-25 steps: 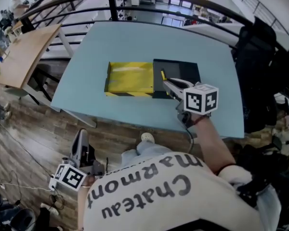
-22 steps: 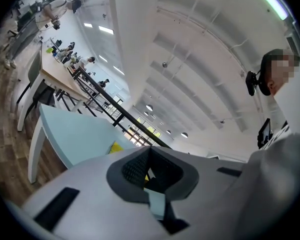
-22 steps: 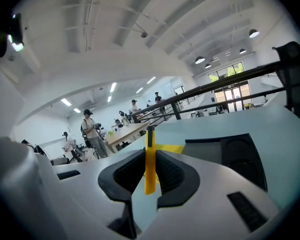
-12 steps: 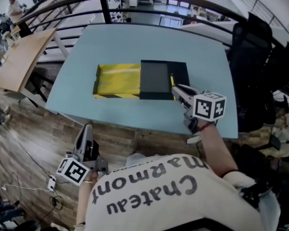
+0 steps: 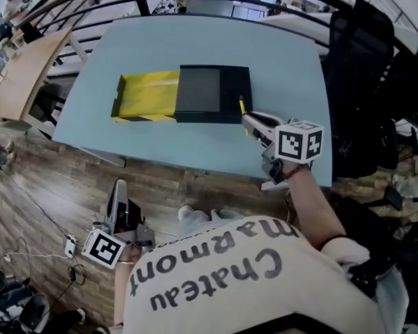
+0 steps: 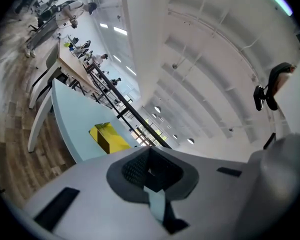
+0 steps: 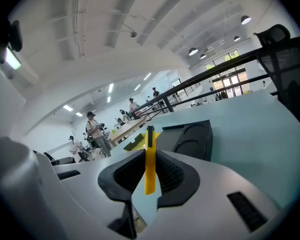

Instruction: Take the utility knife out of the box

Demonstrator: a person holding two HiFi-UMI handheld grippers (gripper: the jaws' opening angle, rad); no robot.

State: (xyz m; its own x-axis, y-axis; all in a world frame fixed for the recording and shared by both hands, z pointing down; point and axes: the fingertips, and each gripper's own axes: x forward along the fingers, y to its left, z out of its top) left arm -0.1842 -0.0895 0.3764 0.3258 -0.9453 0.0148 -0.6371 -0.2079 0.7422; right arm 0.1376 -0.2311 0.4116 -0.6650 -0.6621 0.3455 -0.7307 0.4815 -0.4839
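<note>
The blue table carries the box, its yellow and black halves lying open side by side. A second ago the right gripper was over the black half. Now it sits off the box's near right corner, jaws clamped on the yellow utility knife, which looks clear of the box (removal seems essentially done). The left gripper hangs low, closed on nothing. The shirt reads "Chateau Marmont".
</note>
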